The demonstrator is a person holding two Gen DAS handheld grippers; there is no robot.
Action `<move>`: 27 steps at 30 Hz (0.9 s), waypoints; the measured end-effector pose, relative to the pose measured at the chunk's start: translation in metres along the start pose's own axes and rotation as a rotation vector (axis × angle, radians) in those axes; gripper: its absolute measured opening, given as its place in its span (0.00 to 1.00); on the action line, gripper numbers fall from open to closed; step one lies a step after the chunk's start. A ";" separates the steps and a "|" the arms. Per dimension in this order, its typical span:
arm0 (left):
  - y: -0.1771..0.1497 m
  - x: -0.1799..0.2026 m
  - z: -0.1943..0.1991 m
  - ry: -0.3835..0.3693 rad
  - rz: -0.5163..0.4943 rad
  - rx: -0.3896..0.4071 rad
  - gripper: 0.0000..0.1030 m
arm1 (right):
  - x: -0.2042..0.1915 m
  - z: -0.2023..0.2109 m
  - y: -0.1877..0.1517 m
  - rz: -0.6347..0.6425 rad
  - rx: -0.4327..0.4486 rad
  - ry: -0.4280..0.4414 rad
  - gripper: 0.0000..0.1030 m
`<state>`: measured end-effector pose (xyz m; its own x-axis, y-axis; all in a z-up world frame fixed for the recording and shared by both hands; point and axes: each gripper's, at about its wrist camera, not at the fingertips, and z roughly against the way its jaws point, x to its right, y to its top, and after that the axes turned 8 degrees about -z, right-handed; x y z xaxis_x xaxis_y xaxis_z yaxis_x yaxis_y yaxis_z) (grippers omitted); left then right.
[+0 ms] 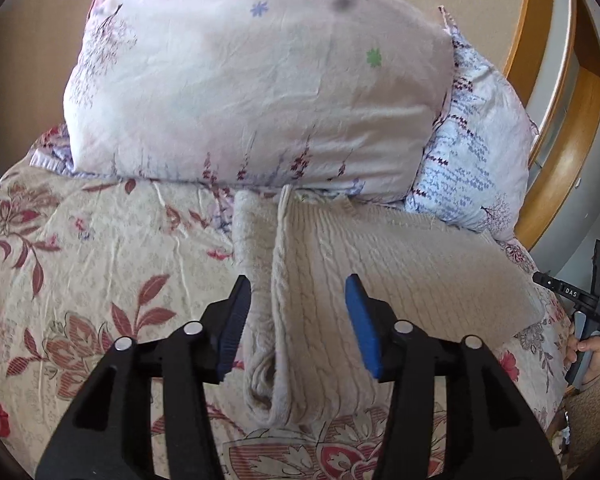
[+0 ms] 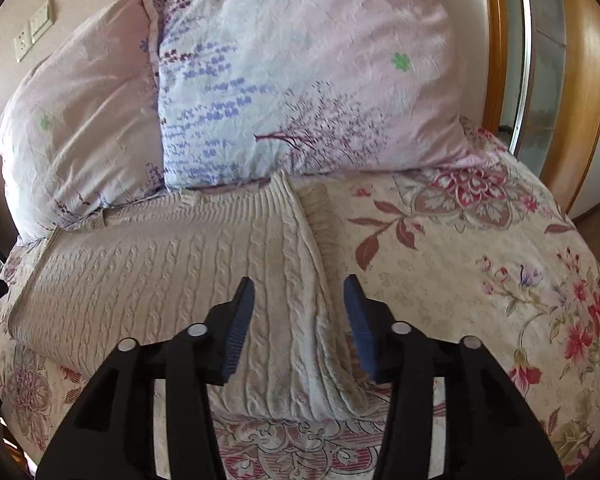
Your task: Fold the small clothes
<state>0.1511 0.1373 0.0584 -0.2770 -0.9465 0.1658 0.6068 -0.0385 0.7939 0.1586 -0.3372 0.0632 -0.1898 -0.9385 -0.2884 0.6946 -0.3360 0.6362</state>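
Observation:
A cream cable-knit sweater (image 1: pixel 380 264) lies folded flat on the floral bedspread (image 1: pixel 80 264), its far end against the pillows. My left gripper (image 1: pixel 299 284) hangs open over the sweater's left folded edge, where a sleeve (image 1: pixel 256 264) lies alongside; the blue pads (image 1: pixel 360 320) stand clear of the cloth. My right gripper (image 2: pixel 300 284) is open as well, over the sweater's (image 2: pixel 160 264) right folded edge, with nothing pinched. At the right border of the left wrist view, the right gripper (image 1: pixel 588 300) appears in a person's hand.
Two flower-print pillows (image 1: pixel 240 80) (image 1: pixel 472 160) lean at the head of the bed behind the sweater. A curved wooden frame (image 1: pixel 560 120) stands to the right. Wall sockets (image 2: pixel 34 34) sit at the upper left. The floral bedspread (image 2: pixel 480 280) stretches to the right.

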 end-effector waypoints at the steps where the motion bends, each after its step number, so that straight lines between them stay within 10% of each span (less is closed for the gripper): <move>1: 0.004 0.006 -0.003 -0.015 -0.016 -0.001 0.52 | -0.006 -0.002 0.001 0.018 -0.003 0.016 0.51; 13: 0.000 0.027 -0.072 -0.044 -0.035 -0.194 0.53 | -0.031 -0.066 -0.001 0.011 -0.191 0.047 0.60; 27: 0.007 -0.004 -0.050 -0.094 0.120 -0.125 0.55 | -0.042 -0.066 -0.004 -0.024 -0.201 0.023 0.81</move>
<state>0.1940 0.1248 0.0343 -0.2617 -0.9128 0.3134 0.7261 0.0277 0.6870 0.2098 -0.2911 0.0256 -0.1941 -0.9275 -0.3195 0.8149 -0.3338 0.4738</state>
